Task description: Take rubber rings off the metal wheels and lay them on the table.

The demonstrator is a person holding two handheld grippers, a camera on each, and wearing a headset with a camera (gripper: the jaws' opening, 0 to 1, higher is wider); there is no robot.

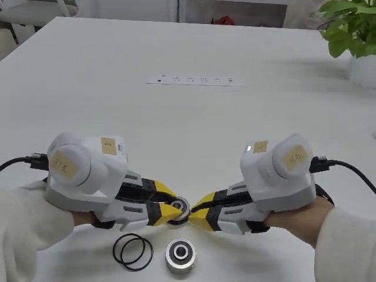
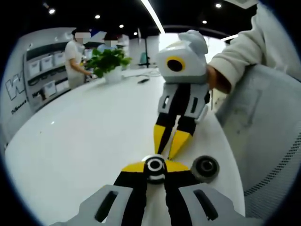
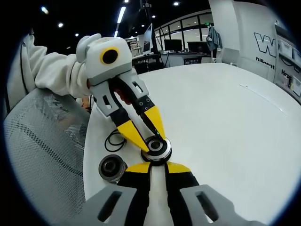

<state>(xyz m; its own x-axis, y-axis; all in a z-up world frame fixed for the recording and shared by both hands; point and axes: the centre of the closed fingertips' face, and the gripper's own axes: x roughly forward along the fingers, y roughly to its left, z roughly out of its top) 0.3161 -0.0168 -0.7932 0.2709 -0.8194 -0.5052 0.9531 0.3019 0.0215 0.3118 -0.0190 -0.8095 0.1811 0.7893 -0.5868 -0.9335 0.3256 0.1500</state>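
A small metal wheel point(image 1: 180, 206) hangs just above the white table point(image 1: 194, 129) between both grippers. My left gripper point(image 1: 174, 211) is shut on the wheel point(image 2: 155, 164) across its faces. My right gripper point(image 1: 197, 210) comes in from the opposite side, its jaws pinched together on the black rubber ring point(image 3: 157, 153) at the wheel's rim point(image 3: 156, 147). Two loose rubber rings point(image 1: 133, 251) lie overlapped on the table below my left gripper. A second metal wheel point(image 1: 180, 255) lies flat beside them, seen too in the left gripper view point(image 2: 205, 167) and the right gripper view point(image 3: 112, 168).
A white power strip point(image 1: 195, 80) lies mid-table further out. A potted plant point(image 1: 351, 29) stands at the far right corner. The table's near edge is just under my hands, with a mesh chair point(image 3: 42, 141) behind it. A person point(image 2: 77, 54) stands in the background.
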